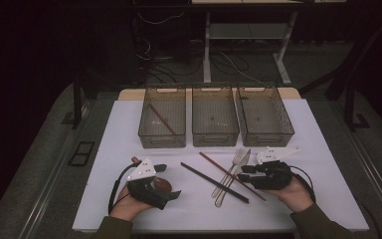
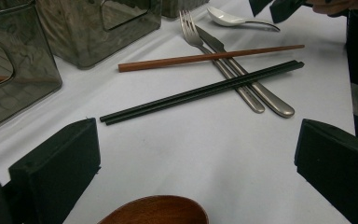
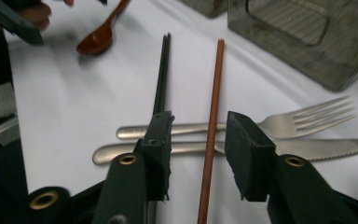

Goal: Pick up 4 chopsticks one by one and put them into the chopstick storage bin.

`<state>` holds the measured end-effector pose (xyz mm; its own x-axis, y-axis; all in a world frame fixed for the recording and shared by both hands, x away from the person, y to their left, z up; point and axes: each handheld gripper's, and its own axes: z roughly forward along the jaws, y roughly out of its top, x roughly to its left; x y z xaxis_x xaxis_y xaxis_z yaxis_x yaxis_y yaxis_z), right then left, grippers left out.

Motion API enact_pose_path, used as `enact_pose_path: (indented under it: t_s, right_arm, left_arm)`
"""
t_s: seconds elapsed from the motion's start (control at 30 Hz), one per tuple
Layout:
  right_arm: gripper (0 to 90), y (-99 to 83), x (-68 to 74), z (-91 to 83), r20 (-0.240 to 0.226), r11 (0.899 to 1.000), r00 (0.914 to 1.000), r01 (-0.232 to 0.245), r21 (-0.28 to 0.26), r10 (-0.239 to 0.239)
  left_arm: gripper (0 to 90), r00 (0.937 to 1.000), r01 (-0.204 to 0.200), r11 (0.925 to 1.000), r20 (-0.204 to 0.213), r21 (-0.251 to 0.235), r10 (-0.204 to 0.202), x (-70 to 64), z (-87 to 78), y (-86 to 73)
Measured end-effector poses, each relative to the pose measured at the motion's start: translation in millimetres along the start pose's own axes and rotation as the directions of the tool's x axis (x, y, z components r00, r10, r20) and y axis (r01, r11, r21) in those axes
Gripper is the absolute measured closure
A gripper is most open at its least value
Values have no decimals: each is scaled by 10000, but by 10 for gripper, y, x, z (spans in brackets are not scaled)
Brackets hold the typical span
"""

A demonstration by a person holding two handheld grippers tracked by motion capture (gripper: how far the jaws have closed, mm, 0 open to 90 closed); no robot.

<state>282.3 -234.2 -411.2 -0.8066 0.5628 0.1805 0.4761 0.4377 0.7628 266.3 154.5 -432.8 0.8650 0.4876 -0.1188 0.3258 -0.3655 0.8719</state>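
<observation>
My left gripper (image 1: 167, 181) is open, its jaws wide apart on either side of the bowl of a wooden spoon (image 2: 158, 212) lying on the white table. My right gripper (image 3: 199, 123) is open too, low over the table, one jaw on each side of a brown chopstick (image 3: 213, 112) without touching it. That chopstick (image 1: 229, 174) lies across a steel fork (image 1: 236, 159) and knife (image 1: 242, 160). A pair of black chopsticks (image 1: 214, 182) lies diagonally beside them and passes under my right gripper's left jaw.
Three clear bins stand in a row at the back: left (image 1: 162, 119), middle (image 1: 215, 117), right (image 1: 263, 117). The left bin holds another brown chopstick (image 1: 161, 119). A white spoon (image 2: 228, 18) lies past the fork. The table's front edge is just below both hands.
</observation>
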Motion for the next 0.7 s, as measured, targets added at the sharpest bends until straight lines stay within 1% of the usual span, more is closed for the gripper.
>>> enact_pose_path:
  t_s: [0.03, 0.13, 0.3, 0.47, 0.7]
  right_arm:
    - [637, -9, 0, 23, 94, 9999, 9999, 98, 126, -100]
    - [678, -34, -6, 87, 285, 9990, 9996, 78, 447, -91]
    - [718, -73, -28, 167, 323, 9955, 9994, 81, 949, -112]
    - [724, -100, -34, 236, 322, 9922, 9995, 34, 1245, -75]
    - [729, -126, -41, 301, 476, 9872, 9988, 42, 1594, -119]
  left_arm:
    - [0, 10000, -18, 10000, 9, 26, 18, 0, 1, 0]
    - [0, 10000, -26, 10000, 9, 48, 26, -1, 3, 1]
    - [0, 10000, -15, 10000, 11, 41, 15, 0, 4, -2]
    - [0, 10000, -43, 10000, 34, 46, 43, -2, 6, 0]
    - [0, 10000, -42, 10000, 43, 51, 41, -3, 9, -1]
